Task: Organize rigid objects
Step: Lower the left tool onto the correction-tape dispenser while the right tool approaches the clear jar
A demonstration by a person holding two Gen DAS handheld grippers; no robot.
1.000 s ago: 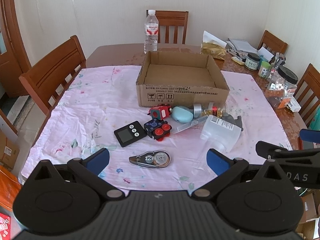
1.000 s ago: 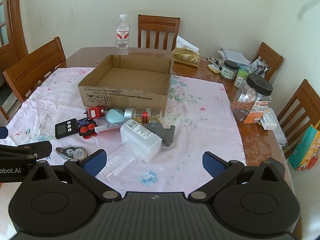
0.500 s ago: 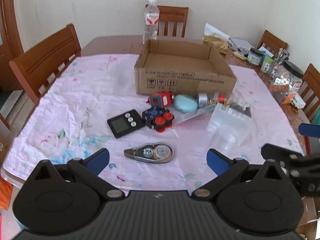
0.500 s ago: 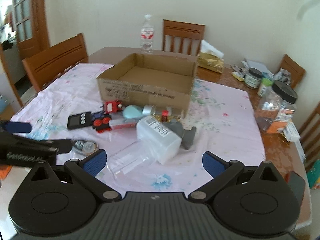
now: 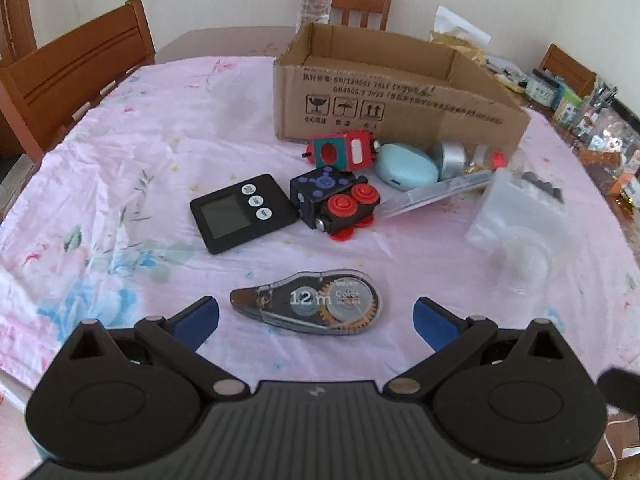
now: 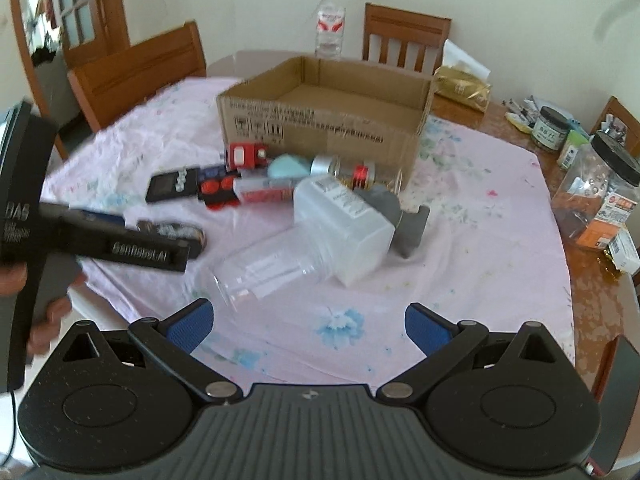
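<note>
On the pink floral cloth covering the tabletop [image 5: 120, 152], your left tool [image 5: 316, 314] hangs low with its blue pads spread wide and nothing held; the correction tape dispenser [image 5: 308, 307] lies flat between and just ahead of them. Your right tool [image 6: 306, 322] is equally wide open and empty, pointed at the clear tumbler [image 6: 260, 270] lying on its side against the white plastic container [image 6: 344, 226]. Black timer [image 5: 244, 212], dark blue toy car with red wheels [image 5: 334, 202], red toy block [image 5: 346, 152], teal case [image 5: 406, 166] cluster just before the cardboard box [image 5: 392, 96], which stands open-topped. Your left hand [image 6: 40, 312] grips the left handle in right view
</note>
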